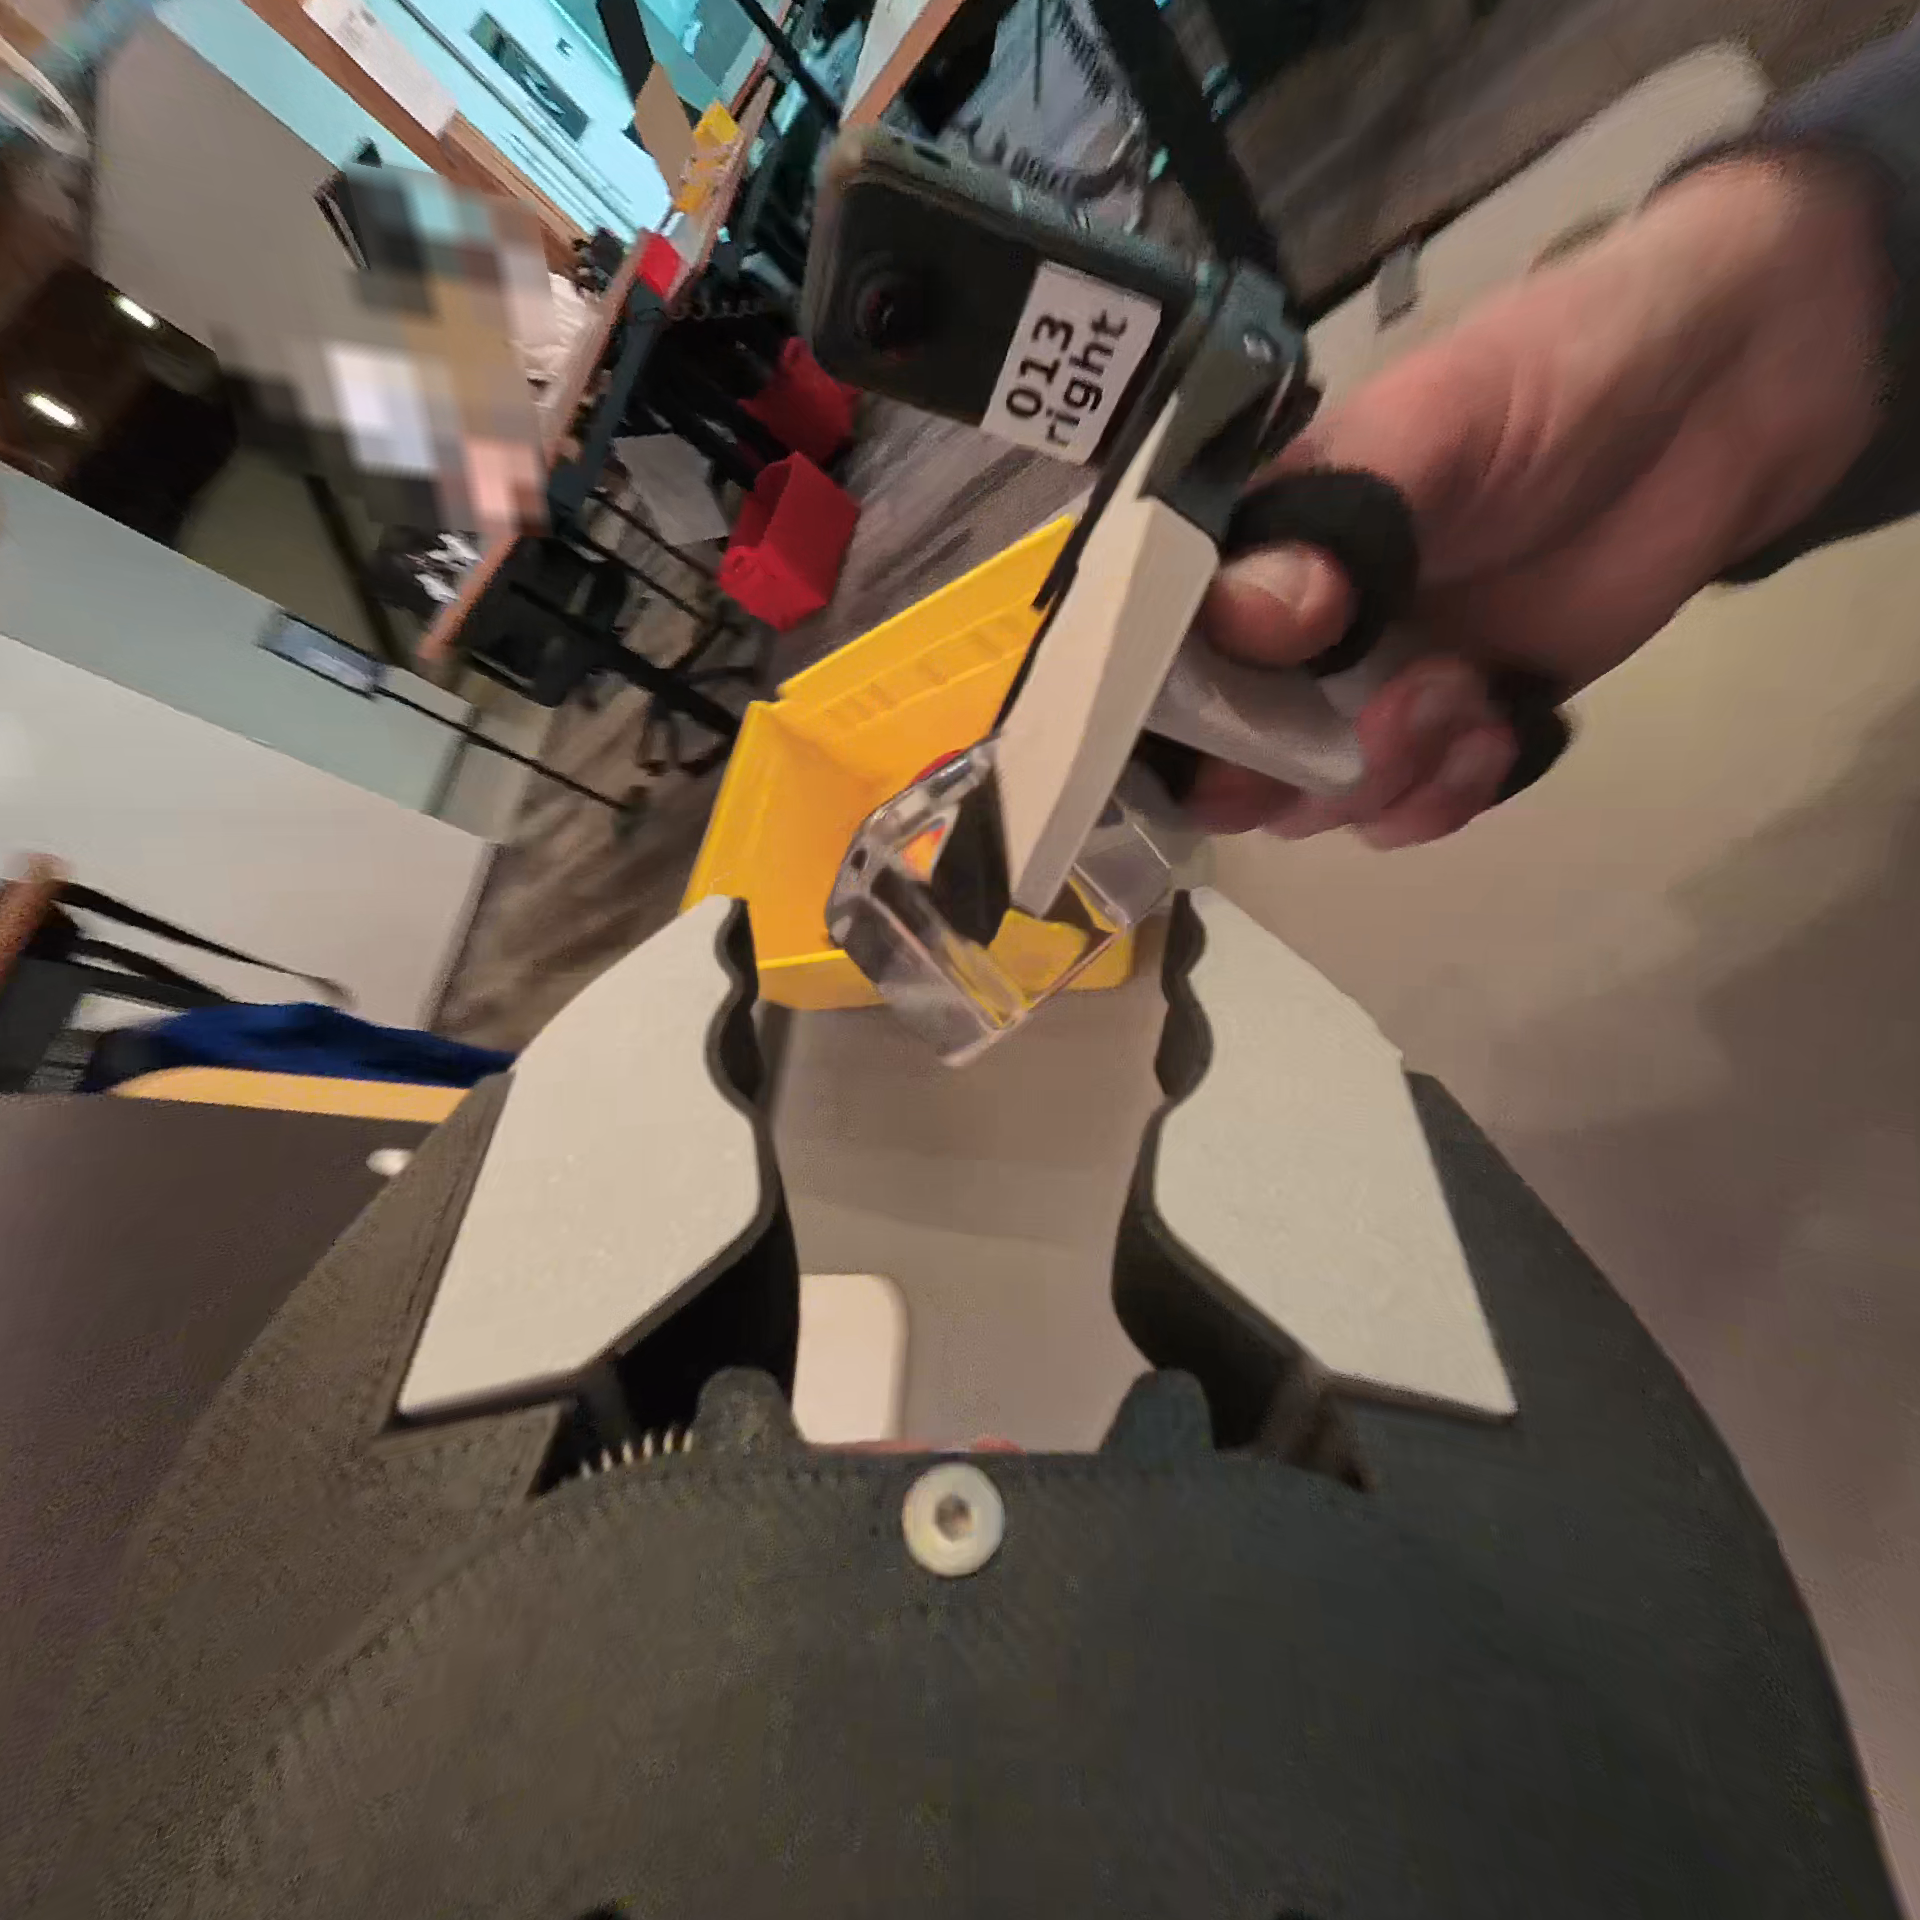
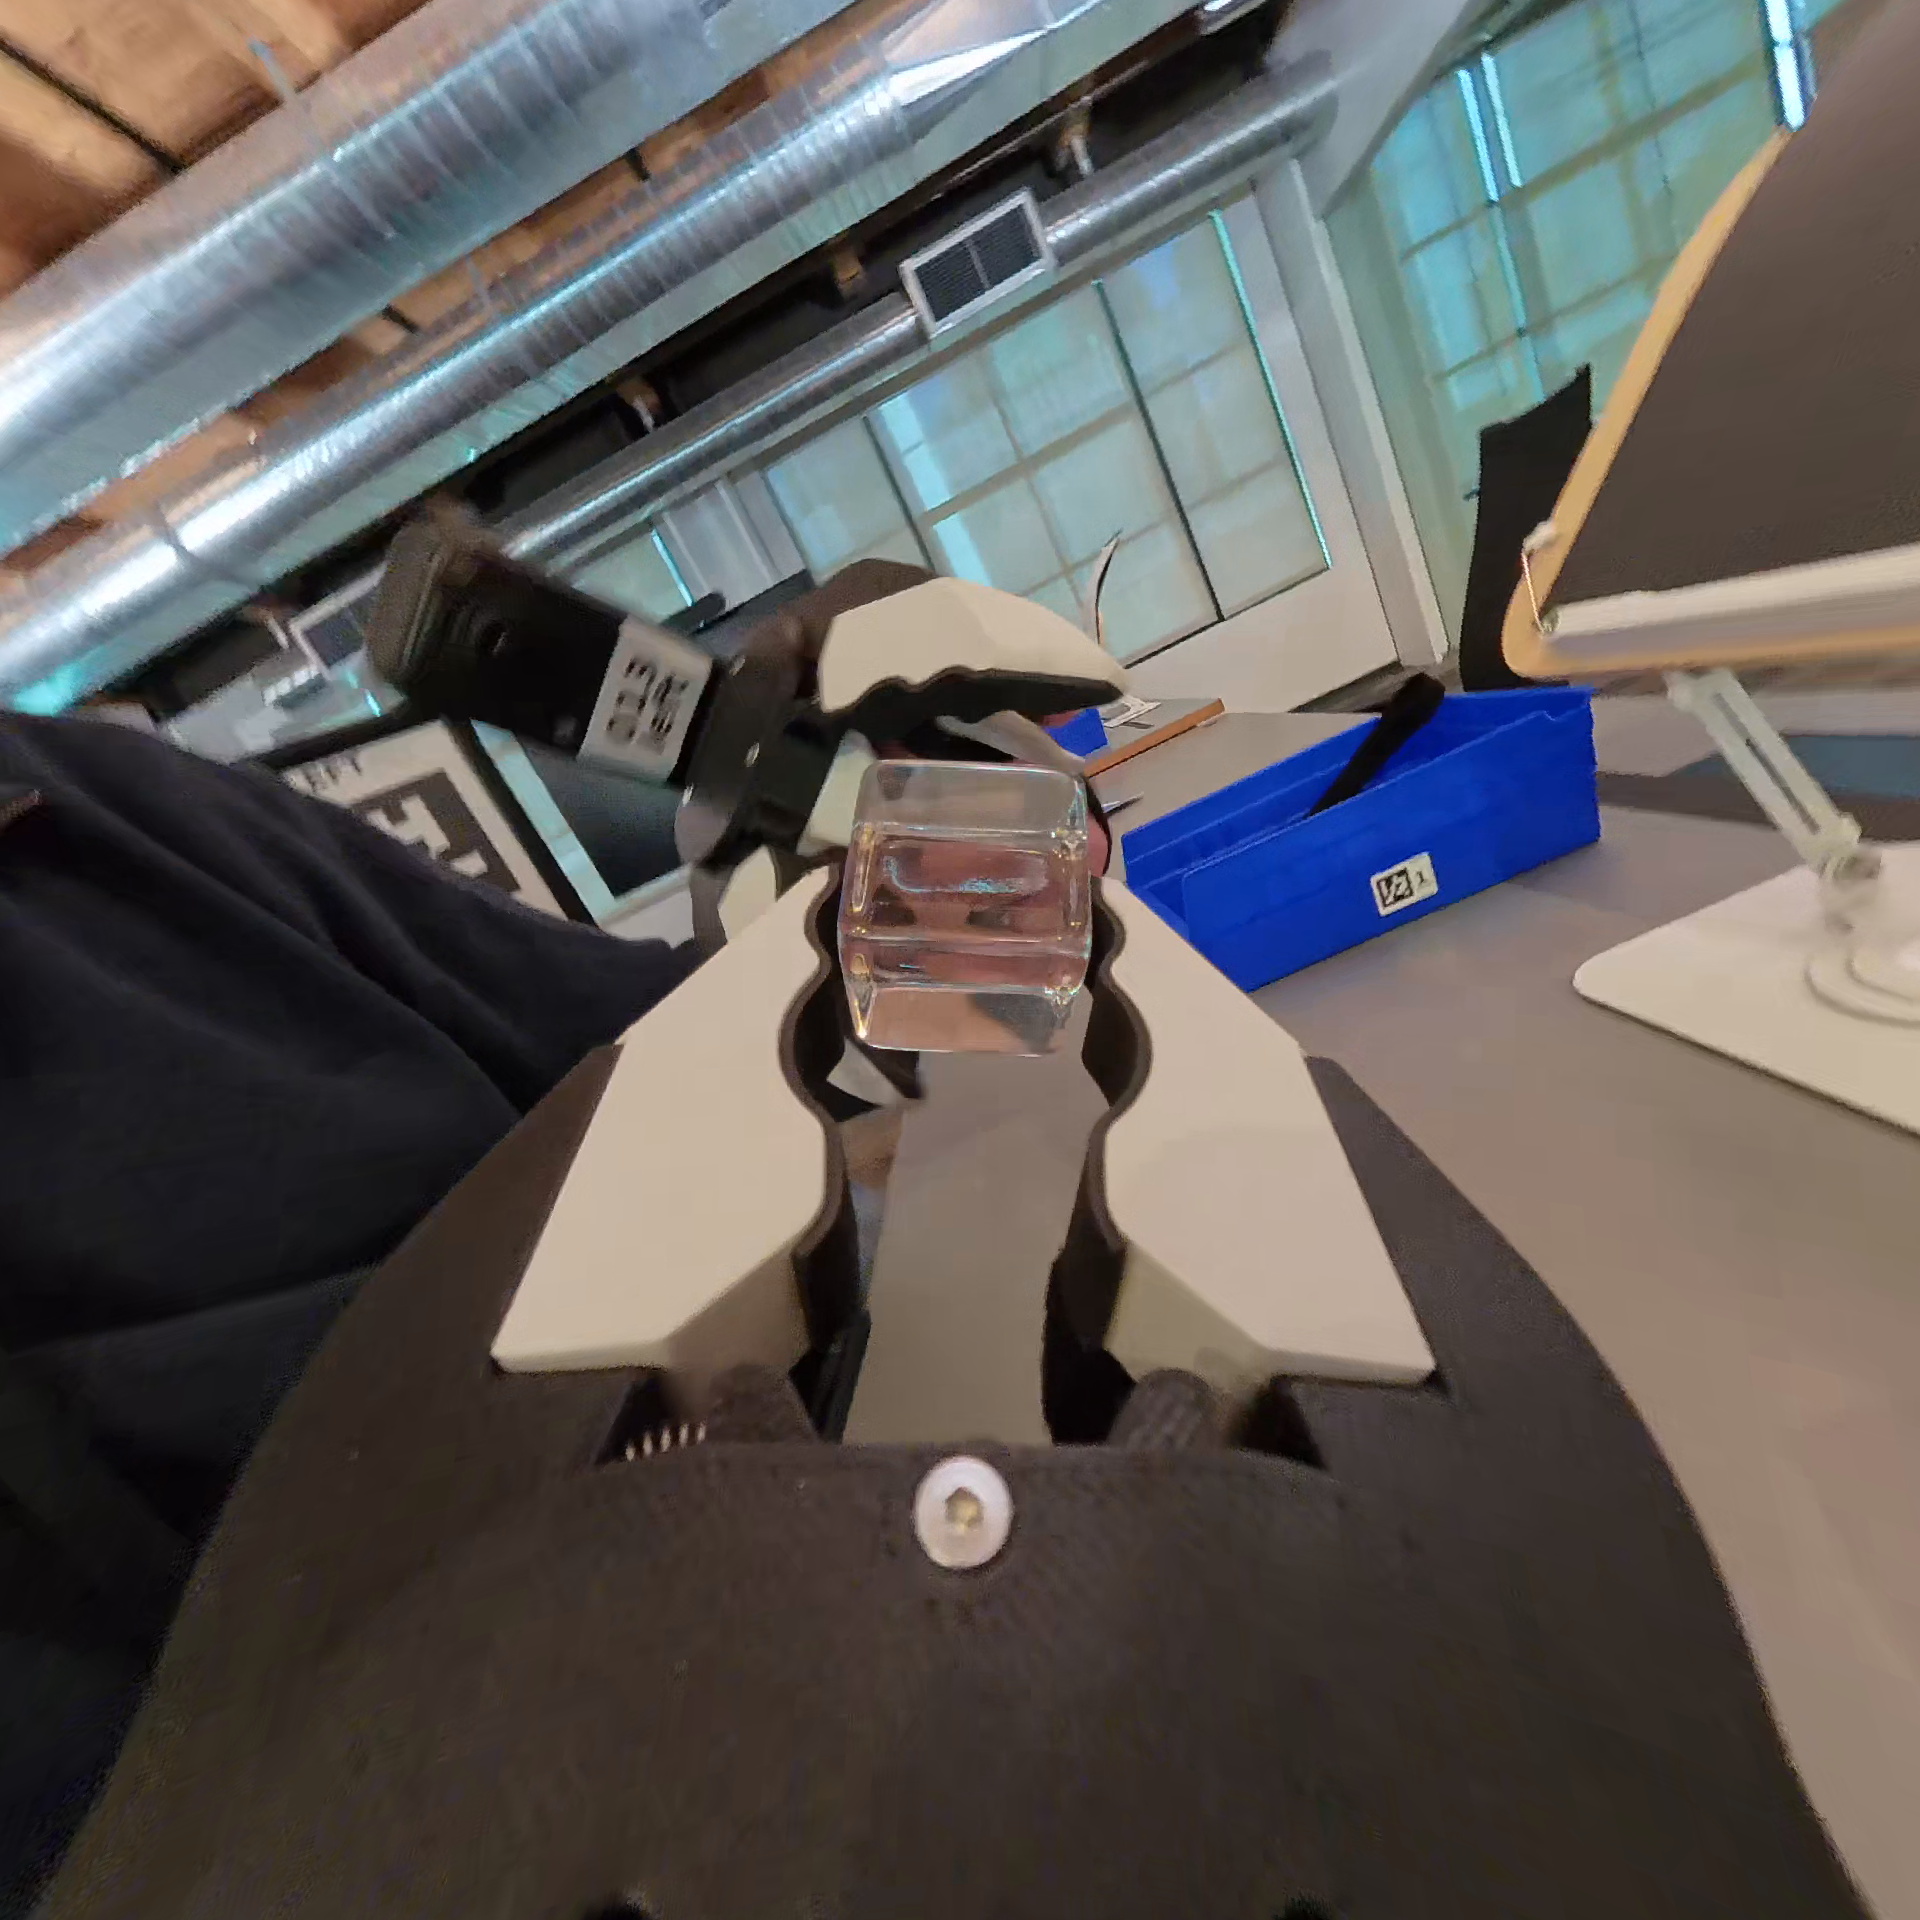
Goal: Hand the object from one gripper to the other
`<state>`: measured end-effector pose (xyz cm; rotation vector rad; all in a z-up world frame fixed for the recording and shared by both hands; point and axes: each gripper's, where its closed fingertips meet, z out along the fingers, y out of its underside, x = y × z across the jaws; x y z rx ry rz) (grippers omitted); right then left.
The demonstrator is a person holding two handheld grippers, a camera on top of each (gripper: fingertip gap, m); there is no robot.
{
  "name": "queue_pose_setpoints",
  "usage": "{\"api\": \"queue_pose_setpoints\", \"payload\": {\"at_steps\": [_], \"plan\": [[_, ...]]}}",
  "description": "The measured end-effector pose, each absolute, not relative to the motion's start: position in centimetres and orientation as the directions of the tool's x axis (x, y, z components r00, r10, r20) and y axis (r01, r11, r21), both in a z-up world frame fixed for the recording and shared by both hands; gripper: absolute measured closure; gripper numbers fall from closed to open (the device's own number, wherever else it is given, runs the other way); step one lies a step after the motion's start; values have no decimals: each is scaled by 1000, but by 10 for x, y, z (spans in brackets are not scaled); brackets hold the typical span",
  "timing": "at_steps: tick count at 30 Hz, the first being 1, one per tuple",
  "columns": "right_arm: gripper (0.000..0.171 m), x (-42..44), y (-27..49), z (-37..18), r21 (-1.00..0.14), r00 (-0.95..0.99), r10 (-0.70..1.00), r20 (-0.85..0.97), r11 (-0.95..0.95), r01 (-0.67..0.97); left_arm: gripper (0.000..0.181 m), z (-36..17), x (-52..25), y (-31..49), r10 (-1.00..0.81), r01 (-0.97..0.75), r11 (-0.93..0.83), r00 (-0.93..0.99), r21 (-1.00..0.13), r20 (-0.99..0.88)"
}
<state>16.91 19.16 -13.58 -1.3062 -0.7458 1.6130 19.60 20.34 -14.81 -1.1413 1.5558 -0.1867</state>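
A clear glass-like cube (image 2: 961, 914) is pinched between the tips of my right gripper (image 2: 961, 909), which is shut on it and holds it above the grey table. In the left wrist view the cube (image 1: 914, 935) sits just beyond and between the tips of my left gripper (image 1: 961, 930), whose jaws are wide open and empty. There the right gripper (image 1: 1023, 904) comes down from the upper right, held by a hand (image 1: 1507, 499). In the right wrist view the left gripper (image 2: 894, 758) shows just behind the cube, with its jaws apart.
A yellow bin (image 1: 831, 790) lies right behind the cube. Red bins (image 1: 790, 540) sit by shelving farther back. A blue bin (image 2: 1403, 831) and a white stand base (image 2: 1766, 987) are on the grey table (image 2: 1455, 1195) to the right. A dark sleeve (image 2: 260, 987) fills the left.
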Motion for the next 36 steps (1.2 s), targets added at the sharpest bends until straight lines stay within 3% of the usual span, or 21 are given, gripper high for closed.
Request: {"api": "queue_pose_setpoints", "payload": {"at_steps": [1, 3, 6, 10, 13, 22, 27, 36], "plan": [[129, 170, 191, -136, -892, -24, 925, -379, -372, -255, 104, -145, 195, 199, -803, -511, 450, 127, -732, -582], [130, 172, 187, -137, -936, -6, 960, -281, -276, -218, 101, -140, 192, 191, -925, -402, 276, 136, -873, -355], [130, 173, 182, -137, -980, 27, 991, -128, -122, -157, 98, -134, 186, 189, -994, -233, -41, 109, -972, 16], [129, 171, 178, -146, -991, 98, 986, 133, 133, 12, 89, -142, 189, 177, -919, -170, -383, -31, -908, 393], [129, 169, 175, -154, -954, 89, 956, 281, 268, 133, 88, -149, 194, 169, -837, -172, -518, -101, -838, 538], [129, 159, 149, -159, -826, -6, 846, 533, 522, 215, 93, -155, 206, 140, -617, -169, -712, -313, -681, 722], [129, 156, 141, -162, -810, -23, 830, 558, 550, 202, 121, -146, 207, 131, -589, -93, -735, -403, -671, 701], [129, 157, 139, -159, -803, -8, 816, 578, 571, 173, 122, -143, 209, 129, -635, -52, -705, -399, -708, 661]]}}
